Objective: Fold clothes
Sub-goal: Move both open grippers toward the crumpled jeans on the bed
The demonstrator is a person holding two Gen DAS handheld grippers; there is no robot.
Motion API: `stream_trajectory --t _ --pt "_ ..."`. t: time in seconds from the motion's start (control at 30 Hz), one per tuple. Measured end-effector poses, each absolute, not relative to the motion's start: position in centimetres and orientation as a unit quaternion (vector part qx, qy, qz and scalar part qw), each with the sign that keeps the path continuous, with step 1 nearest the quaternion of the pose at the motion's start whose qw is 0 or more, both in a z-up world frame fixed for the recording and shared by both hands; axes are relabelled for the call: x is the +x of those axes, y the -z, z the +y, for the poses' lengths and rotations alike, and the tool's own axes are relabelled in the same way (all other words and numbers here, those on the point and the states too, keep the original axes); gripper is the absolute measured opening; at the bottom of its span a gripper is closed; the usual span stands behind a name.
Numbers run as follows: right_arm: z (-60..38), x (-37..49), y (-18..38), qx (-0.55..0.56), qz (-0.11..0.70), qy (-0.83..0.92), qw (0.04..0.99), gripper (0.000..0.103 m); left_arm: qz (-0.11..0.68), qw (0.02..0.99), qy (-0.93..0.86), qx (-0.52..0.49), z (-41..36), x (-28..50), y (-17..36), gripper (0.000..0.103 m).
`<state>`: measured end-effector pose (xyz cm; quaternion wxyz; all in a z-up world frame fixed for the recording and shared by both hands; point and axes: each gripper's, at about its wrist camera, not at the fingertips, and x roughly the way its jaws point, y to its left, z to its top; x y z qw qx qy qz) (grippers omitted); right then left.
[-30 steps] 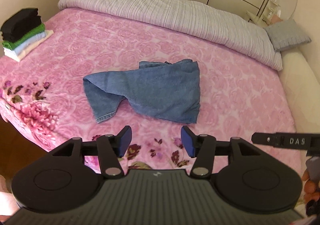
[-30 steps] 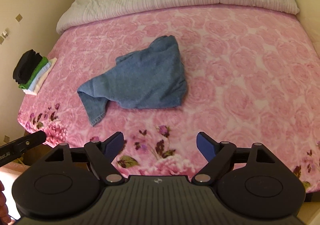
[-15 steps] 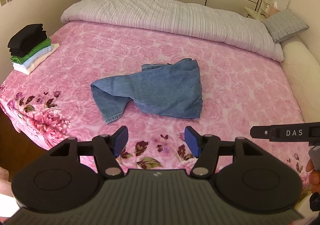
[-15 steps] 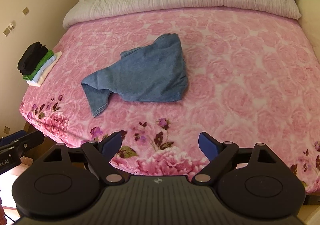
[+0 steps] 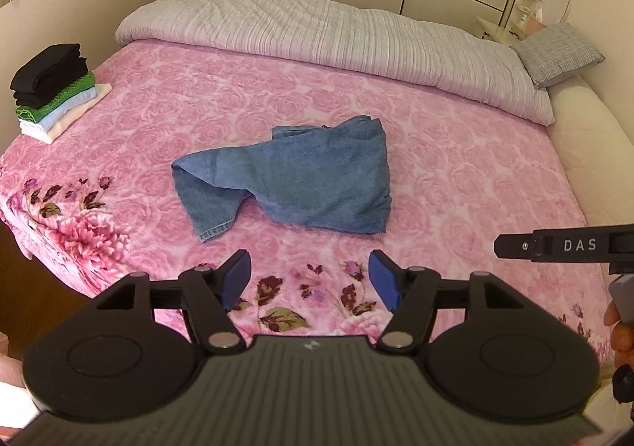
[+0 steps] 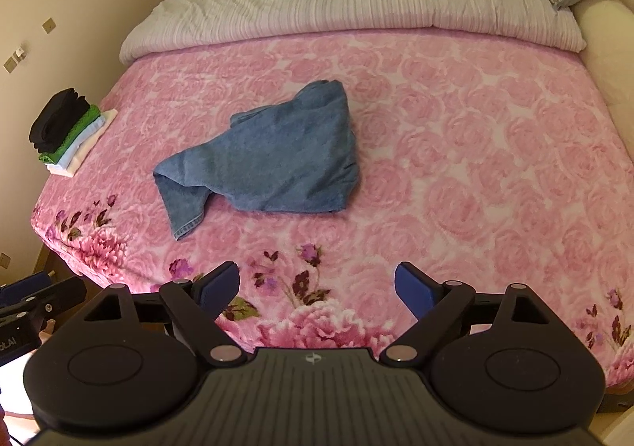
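A crumpled pair of blue jeans (image 5: 301,180) (image 6: 273,161) lies in a loose heap in the middle of the pink floral bed (image 5: 455,176) (image 6: 475,153), one hemmed leg end pointing toward the near edge. My left gripper (image 5: 309,281) hovers over the bed's near edge, well short of the jeans; its jaws are opening and nothing is between them. My right gripper (image 6: 317,287) also hangs above the near edge, open wide and empty. The right gripper's arm marked DAS (image 5: 570,246) shows at the right of the left wrist view.
A stack of folded clothes (image 5: 53,87) (image 6: 67,133), black on top, sits at the bed's left corner. A rolled grey duvet (image 5: 337,34) (image 6: 356,2) runs along the far side, with a grey pillow (image 5: 558,54) at its right end. Wardrobe doors stand behind.
Both grippers have drawn back from the bed, so the jeans look smaller and more of the room shows. The left jaws have spread wider; the right jaws slightly wider.
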<state>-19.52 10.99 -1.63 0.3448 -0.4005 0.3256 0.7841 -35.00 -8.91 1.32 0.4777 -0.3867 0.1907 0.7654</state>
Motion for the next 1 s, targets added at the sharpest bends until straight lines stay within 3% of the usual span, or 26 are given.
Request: stream_trajectory --t 0.53,1.0 --pt "15.3 -25.0 3.4 -0.422 0.329 -0.766 0.356 0.088 0.196 0.485 -0.744 -0.417 -3.7 -41.6 1.7 0.063" --pt "23.2 -31.6 9.9 -0.456 0.404 -0.673 0.419 0.088 0.237 0.514 -0.681 -0.465 5.6 -55.9 8.0 0.063"
